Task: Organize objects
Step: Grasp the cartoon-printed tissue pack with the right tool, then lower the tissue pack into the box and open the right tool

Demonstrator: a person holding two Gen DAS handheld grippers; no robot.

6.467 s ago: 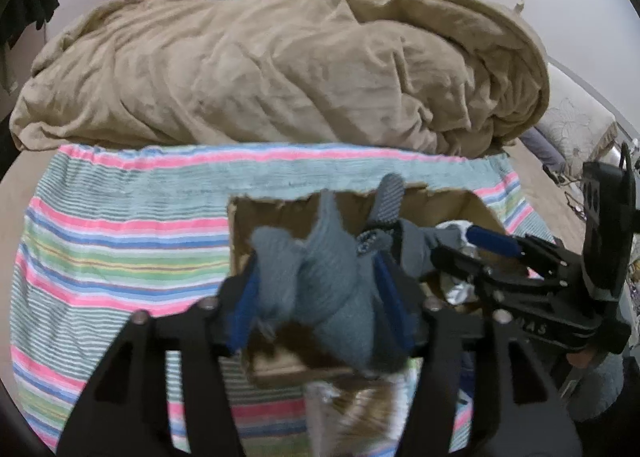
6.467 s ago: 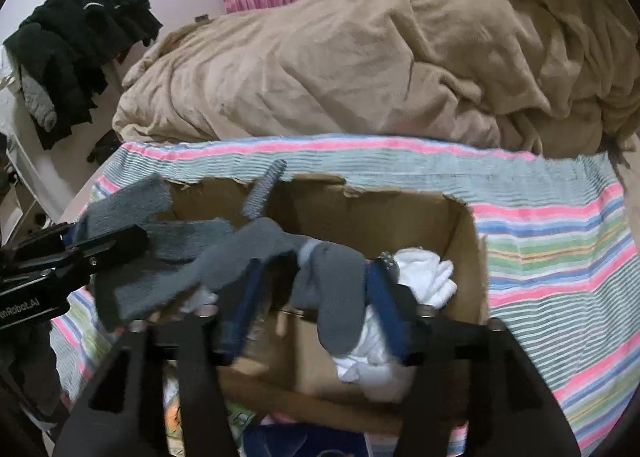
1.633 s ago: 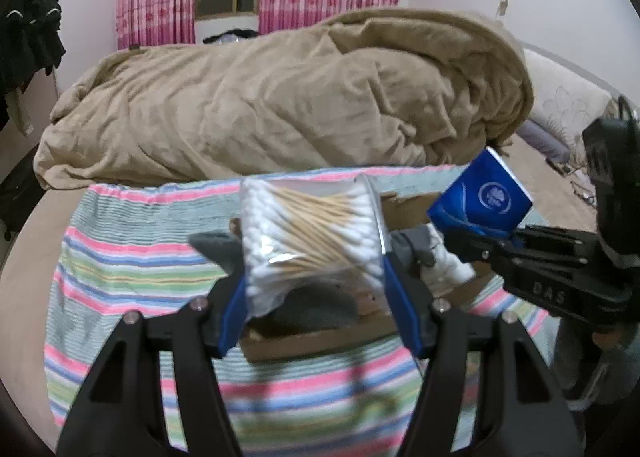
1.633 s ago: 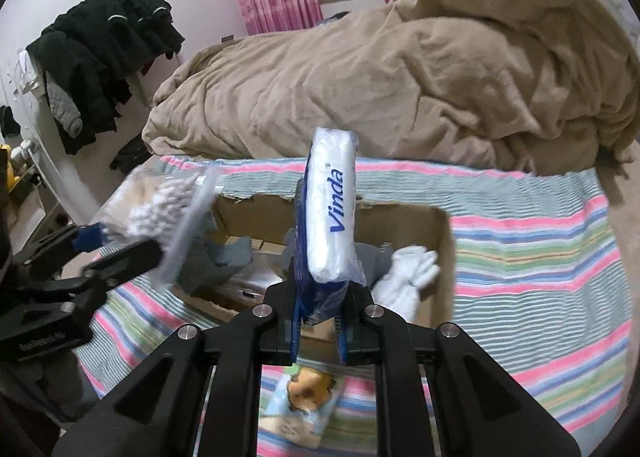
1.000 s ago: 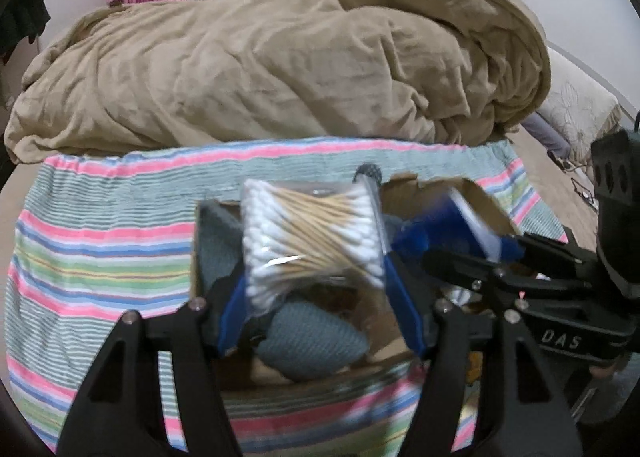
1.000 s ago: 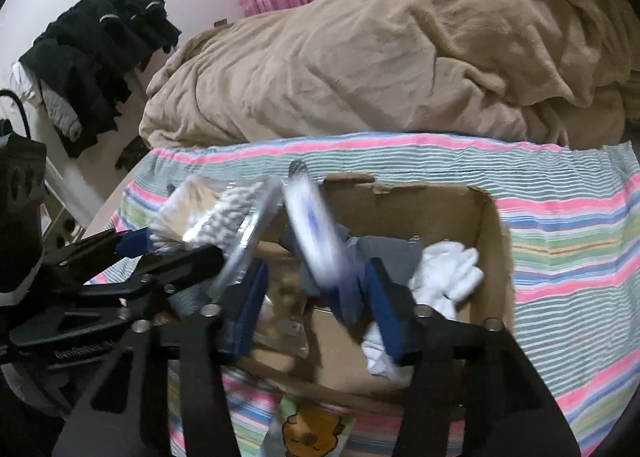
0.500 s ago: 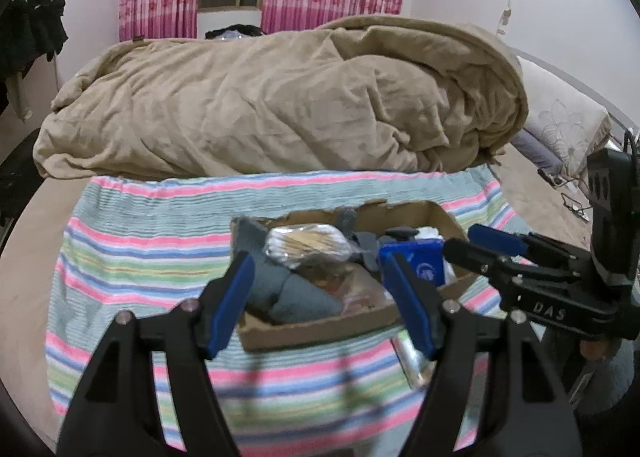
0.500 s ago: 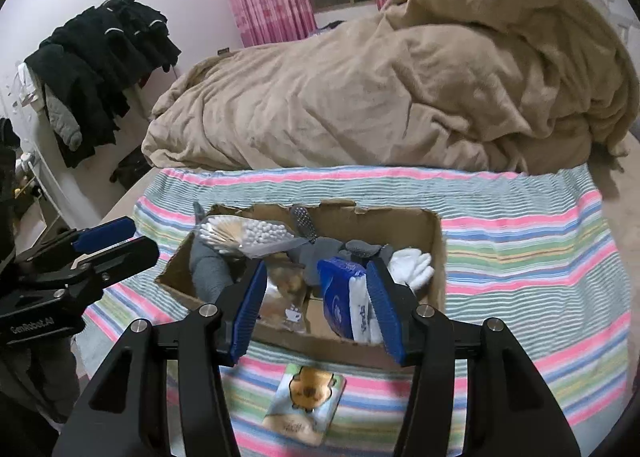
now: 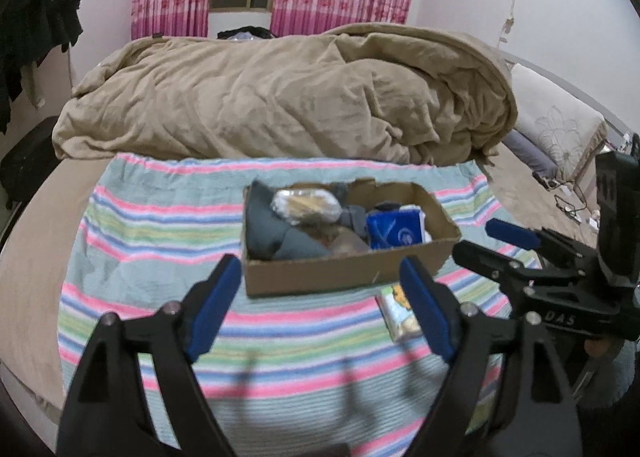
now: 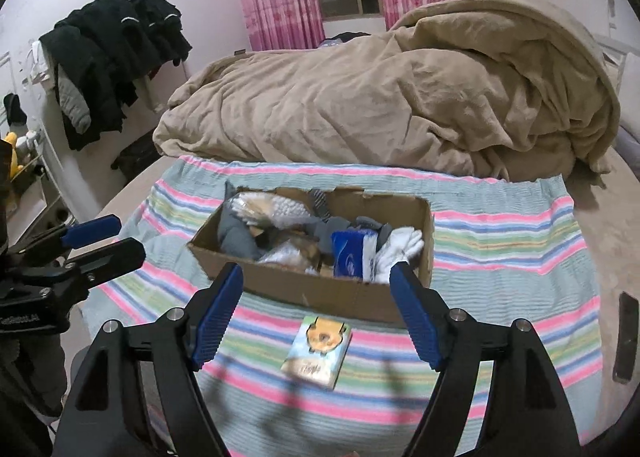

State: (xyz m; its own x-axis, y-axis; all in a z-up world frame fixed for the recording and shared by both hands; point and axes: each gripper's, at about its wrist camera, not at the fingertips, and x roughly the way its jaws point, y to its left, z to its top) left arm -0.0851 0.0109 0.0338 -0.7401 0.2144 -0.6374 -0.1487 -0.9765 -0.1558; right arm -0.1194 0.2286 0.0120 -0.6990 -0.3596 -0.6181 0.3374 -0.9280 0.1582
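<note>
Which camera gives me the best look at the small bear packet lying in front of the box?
The right wrist view: the bear packet lies in full view between the open right gripper fingers. In the left wrist view the packet is partly hidden behind a left gripper finger.

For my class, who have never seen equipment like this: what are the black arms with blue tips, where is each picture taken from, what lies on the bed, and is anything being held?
A person holds a two-fingered gripper in each hand, each carrying a camera that looks forward along its fingers. One picture comes from the left gripper, the other from the right gripper; each also glimpses its partner at the side. Both are open and hold nothing. On the striped blanket stands a cardboard box containing grey socks, white socks, a bag of cotton swabs and a blue tissue pack. A small packet with a cartoon bear lies outside, in front of the box.
</note>
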